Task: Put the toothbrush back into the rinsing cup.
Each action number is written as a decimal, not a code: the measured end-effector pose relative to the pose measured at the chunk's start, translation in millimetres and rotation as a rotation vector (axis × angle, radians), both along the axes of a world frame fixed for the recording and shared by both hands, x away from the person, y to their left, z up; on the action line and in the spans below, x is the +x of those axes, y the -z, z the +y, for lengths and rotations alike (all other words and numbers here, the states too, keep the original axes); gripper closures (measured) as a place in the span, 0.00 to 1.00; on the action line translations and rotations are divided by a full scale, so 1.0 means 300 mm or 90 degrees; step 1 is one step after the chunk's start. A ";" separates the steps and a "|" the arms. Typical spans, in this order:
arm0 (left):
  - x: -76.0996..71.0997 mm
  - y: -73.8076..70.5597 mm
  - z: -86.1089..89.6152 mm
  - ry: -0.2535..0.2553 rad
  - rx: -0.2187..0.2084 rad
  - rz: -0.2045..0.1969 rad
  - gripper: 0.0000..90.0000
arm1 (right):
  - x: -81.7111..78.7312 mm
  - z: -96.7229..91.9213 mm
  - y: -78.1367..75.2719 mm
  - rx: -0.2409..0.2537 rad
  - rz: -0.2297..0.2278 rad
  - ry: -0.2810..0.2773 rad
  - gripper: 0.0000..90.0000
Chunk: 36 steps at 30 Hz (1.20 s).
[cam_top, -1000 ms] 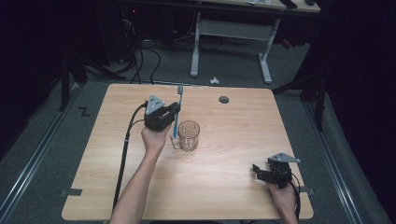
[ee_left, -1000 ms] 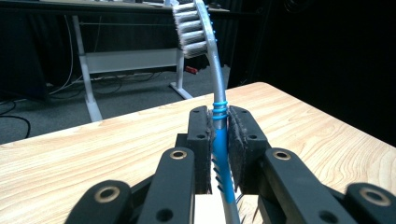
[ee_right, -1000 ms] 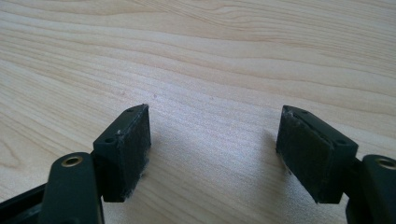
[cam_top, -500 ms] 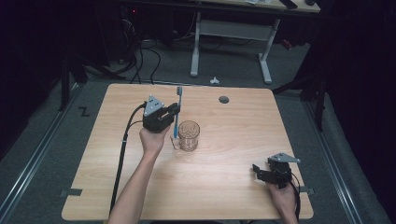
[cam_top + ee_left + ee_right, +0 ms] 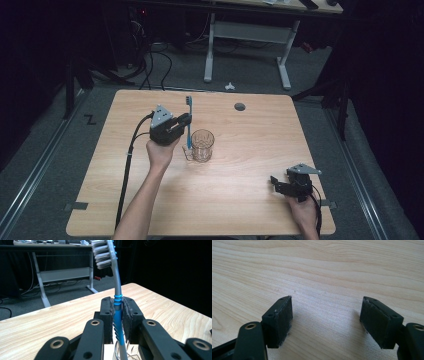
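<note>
My left tongs (image 5: 186, 121) pinch the blue toothbrush (image 5: 189, 122) by its handle, bristles up, and hold it upright just beside the glass cup (image 5: 202, 145), which stands near the middle of the surface (image 5: 240, 200), toward the far-left corner. To do this well, I judge I should carry the handle's lower end over the cup's rim, keep it vertical, lower it gently and only then release. My right tongs (image 5: 280, 184) rest spread and unladen near the near-right corner.
</note>
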<state>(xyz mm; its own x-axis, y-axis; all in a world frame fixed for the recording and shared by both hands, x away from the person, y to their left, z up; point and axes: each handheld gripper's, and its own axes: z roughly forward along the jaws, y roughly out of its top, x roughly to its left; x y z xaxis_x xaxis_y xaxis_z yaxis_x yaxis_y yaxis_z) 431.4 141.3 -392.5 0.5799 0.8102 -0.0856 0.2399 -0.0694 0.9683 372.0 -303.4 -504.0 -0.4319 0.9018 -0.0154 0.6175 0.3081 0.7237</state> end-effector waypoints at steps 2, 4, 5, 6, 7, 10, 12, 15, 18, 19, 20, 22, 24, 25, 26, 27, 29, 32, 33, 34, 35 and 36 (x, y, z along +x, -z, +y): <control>-0.007 0.000 0.003 0.001 0.001 -0.001 0.88 | 0.000 0.000 0.000 0.000 0.000 0.000 0.29; -0.013 -0.001 0.005 0.003 0.004 -0.003 0.88 | 0.000 0.000 0.000 0.000 0.000 0.000 0.29; -0.016 -0.001 0.005 0.003 0.007 -0.004 0.88 | 0.000 0.000 0.000 0.000 0.000 0.000 0.29; -0.018 -0.001 0.006 0.004 0.007 -0.005 0.88 | 0.000 0.000 0.000 0.000 0.000 0.000 0.29; -0.020 -0.001 0.006 0.004 0.008 -0.005 0.88 | 0.000 0.000 0.000 0.000 0.000 0.000 0.29; -0.026 0.000 0.008 0.005 0.009 -0.006 0.88 | 0.000 0.000 0.000 0.000 0.000 0.000 0.29; -0.029 0.000 0.007 0.007 0.014 -0.006 0.88 | 0.000 0.000 0.000 0.000 0.000 0.000 0.29; -0.035 -0.001 0.004 0.009 0.019 -0.009 0.88 | 0.000 0.000 0.000 0.000 0.000 0.000 0.29; -0.040 -0.002 0.001 0.018 0.017 -0.007 0.88 | 0.000 0.000 0.000 0.000 0.000 0.000 0.29; -0.043 -0.002 0.000 0.021 0.017 -0.006 0.88 | 0.000 0.000 0.000 0.000 0.000 0.000 0.29; -0.044 -0.003 0.000 0.023 0.018 -0.005 0.88 | 0.000 0.000 0.000 0.000 0.000 0.000 0.29; -0.047 -0.003 0.001 0.026 0.017 -0.003 0.88 | 0.000 0.000 0.000 0.000 0.000 0.000 0.29; -0.050 -0.001 0.002 0.027 0.017 -0.001 0.88 | 0.000 0.000 0.000 0.000 0.000 0.000 0.29; -0.051 0.000 0.002 0.028 0.016 0.000 0.88 | 0.000 0.000 0.000 0.000 0.000 0.000 0.29; -0.052 0.001 0.004 0.028 0.015 0.001 0.88 | 0.000 0.000 0.000 0.000 0.000 0.000 0.29; -0.054 0.002 0.004 0.029 0.014 0.002 0.88 | 0.000 0.000 0.000 0.000 0.000 0.000 0.29; -0.057 0.005 0.006 0.031 0.015 0.003 0.88 | 0.000 0.000 0.000 0.000 0.000 0.000 0.29; -0.060 0.010 0.009 0.031 0.014 0.004 0.88 | 0.000 0.000 0.000 0.000 0.000 0.000 0.29; -0.061 0.011 0.009 0.032 0.014 0.005 0.88 | 0.000 0.000 0.000 0.000 0.000 0.000 0.29; -0.062 0.012 0.010 0.032 0.014 0.005 0.88 | 0.000 0.000 0.000 0.000 0.000 0.000 0.29; -0.063 0.012 0.010 0.033 0.013 0.005 0.88 | 0.000 0.000 0.000 0.000 0.000 0.000 0.29; -0.064 0.013 0.010 0.034 0.014 0.005 0.88 | 0.000 0.000 0.000 0.000 0.000 0.000 0.29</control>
<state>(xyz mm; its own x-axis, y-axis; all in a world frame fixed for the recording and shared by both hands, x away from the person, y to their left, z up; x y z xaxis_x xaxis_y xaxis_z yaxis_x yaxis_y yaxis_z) 412.1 144.3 -396.3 0.6213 0.7801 -0.0729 0.2430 -0.1033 0.9645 372.1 -303.3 -504.0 -0.4316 0.9019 -0.0157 0.6172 0.3080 0.7240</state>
